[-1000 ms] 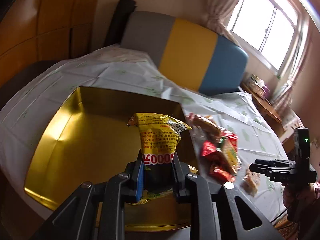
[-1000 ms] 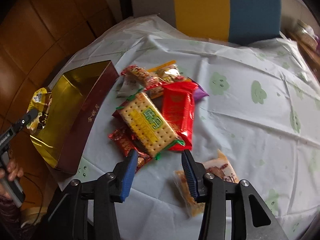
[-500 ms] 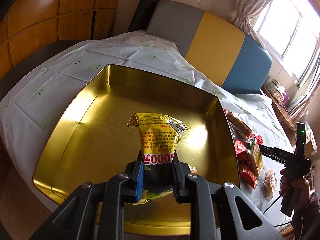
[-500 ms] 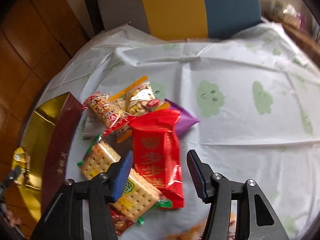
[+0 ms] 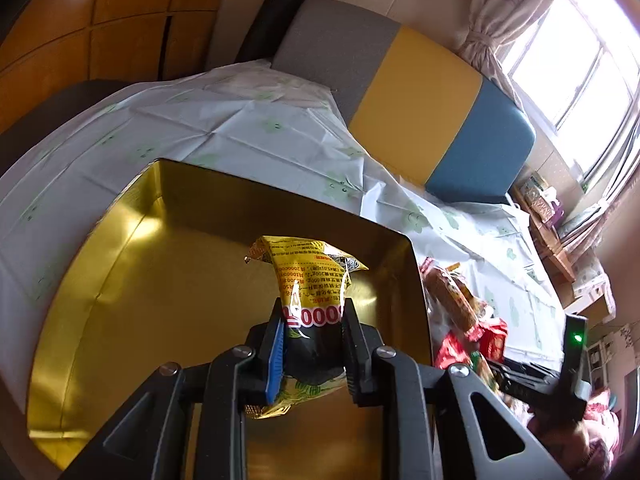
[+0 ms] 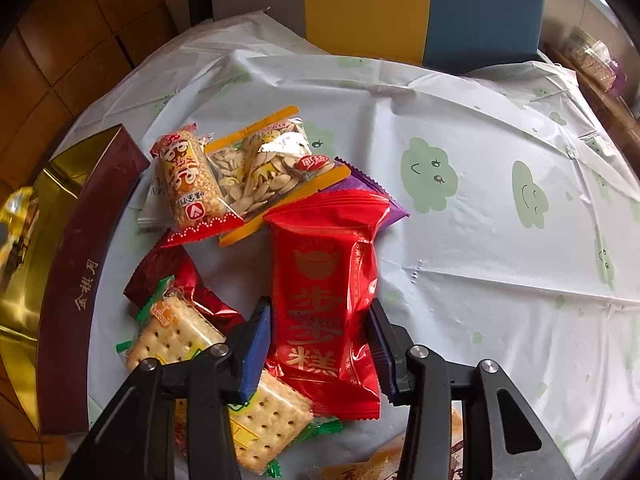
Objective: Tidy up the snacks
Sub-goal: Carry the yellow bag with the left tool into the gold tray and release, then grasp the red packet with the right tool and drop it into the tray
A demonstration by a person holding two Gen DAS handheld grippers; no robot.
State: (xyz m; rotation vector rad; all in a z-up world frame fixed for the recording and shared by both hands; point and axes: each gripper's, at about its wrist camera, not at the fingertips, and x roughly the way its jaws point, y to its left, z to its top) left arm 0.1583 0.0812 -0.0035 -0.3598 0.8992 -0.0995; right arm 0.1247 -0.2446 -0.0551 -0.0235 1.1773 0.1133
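My left gripper [image 5: 312,312] holds a yellow snack packet [image 5: 308,268] upright over the gold inside of an open box [image 5: 160,280]. Its pads still press the packet's sides while the jaws are opening. My right gripper [image 6: 318,320] points down over the snack pile. A red packet [image 6: 324,264] lies on the table between its two fingers; the jaws are closing around it and the wrapper looks unsqueezed. The box's maroon side [image 6: 80,272] stands left of the pile. In the left wrist view the right gripper [image 5: 520,376] shows at the right edge.
Around the red packet lie a cracker pack [image 6: 180,336], a dark red wrapper [image 6: 168,272], a rice bar [image 6: 188,176], a seed packet [image 6: 260,164] and a purple packet [image 6: 394,210]. The white tablecloth [image 6: 480,260] stretches right. A grey, yellow and blue seat back [image 5: 420,92] stands behind.
My left gripper has carried the yellow packet over the gold box. My right gripper has sunk toward the pile, and its jaws have narrowed around the red packet.
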